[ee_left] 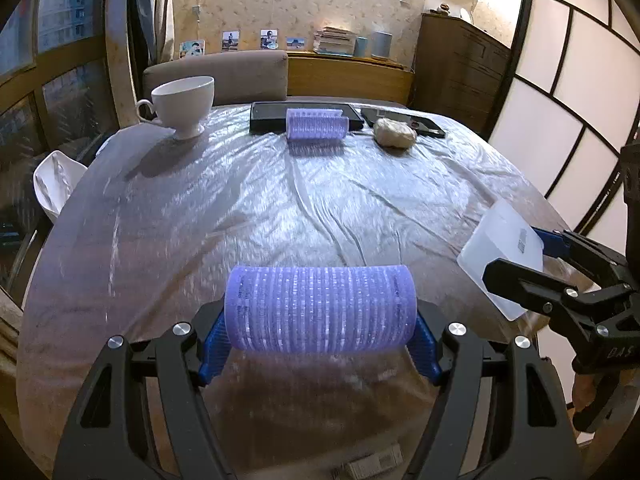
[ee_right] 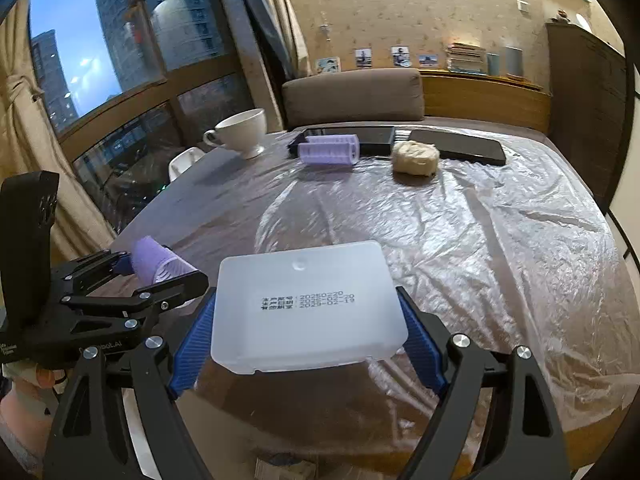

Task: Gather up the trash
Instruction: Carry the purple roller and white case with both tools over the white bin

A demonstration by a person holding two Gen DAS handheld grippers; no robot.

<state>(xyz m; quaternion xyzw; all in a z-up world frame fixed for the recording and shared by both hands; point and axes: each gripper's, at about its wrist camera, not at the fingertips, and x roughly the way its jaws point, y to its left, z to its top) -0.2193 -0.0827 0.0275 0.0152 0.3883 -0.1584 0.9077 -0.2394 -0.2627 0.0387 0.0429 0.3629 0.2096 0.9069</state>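
Carrying trash above the plastic-covered table (ee_left: 320,200)
Left gripper (ee_left: 320,344) clamps a purple hair roller (ee_left: 320,308) endwise; right gripper (ee_right: 306,344) grips a frosted plastic box (ee_right: 304,304); two more rollers (ee_left: 318,124) lie far across

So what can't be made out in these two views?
- Frosted white plastic box: contents hidden by its cloudy walls; printed text too small, both views.
- Floor items: cut off by the bottom edge, both views.
- Dark flat trays: partly covered by the far purple hair rollers.
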